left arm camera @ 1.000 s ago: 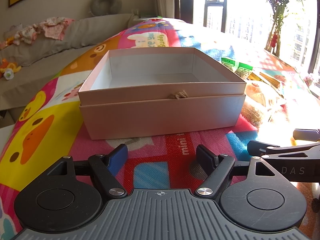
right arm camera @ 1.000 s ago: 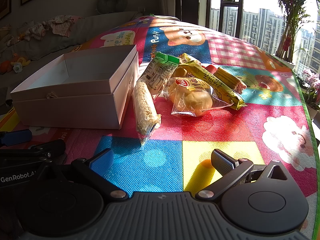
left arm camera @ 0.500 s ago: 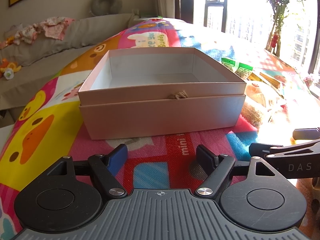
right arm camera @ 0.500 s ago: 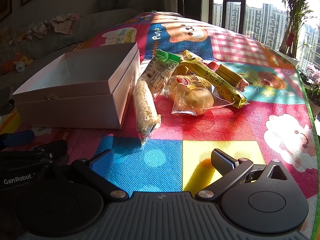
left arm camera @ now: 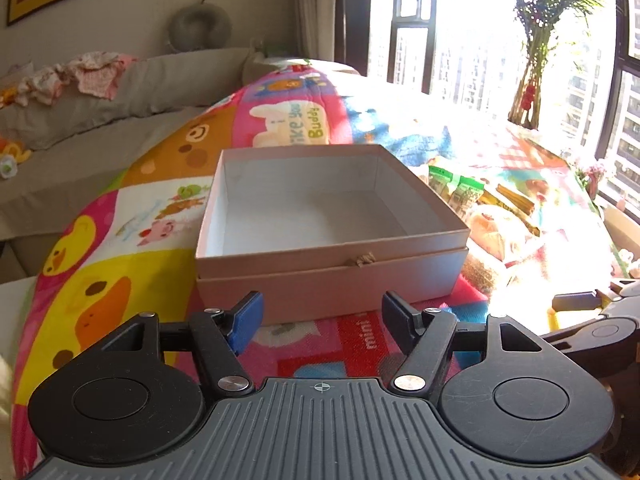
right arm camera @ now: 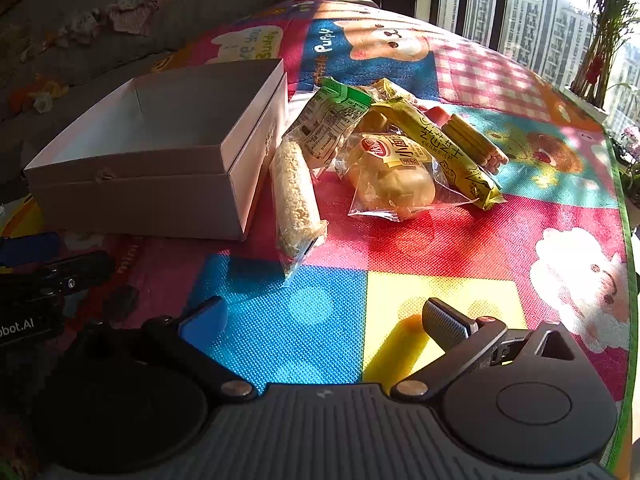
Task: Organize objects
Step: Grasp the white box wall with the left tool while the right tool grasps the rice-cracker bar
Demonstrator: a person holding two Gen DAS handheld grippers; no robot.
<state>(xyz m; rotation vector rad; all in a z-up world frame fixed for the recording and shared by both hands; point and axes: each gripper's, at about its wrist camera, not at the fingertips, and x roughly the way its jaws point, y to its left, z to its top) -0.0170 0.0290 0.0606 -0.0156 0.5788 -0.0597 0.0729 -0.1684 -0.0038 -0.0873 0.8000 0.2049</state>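
Observation:
An open, empty pale pink box [left arm camera: 332,276] [right arm camera: 160,200] sits on a colourful play mat. Right of it lies a pile of wrapped snacks: a rice bar [right arm camera: 294,196], a green-topped packet [right arm camera: 334,124], a bread bun in clear wrap [right arm camera: 394,178], a yellow packet [right arm camera: 444,148] and a biscuit stick pack [right arm camera: 472,140]. My left gripper [left arm camera: 320,316] is open and empty, raised just in front of the box. My right gripper [right arm camera: 324,320] is open and empty, above the mat in front of the snacks.
A grey sofa [left arm camera: 132,92] with clothes and toys lies at the back left. Windows and a potted plant [left arm camera: 532,60] stand at the right. The mat's green edge [right arm camera: 626,216] runs along the right side.
The left gripper has risen and now looks down into the box. The right gripper has moved a little forward toward the snacks. Both stay open.

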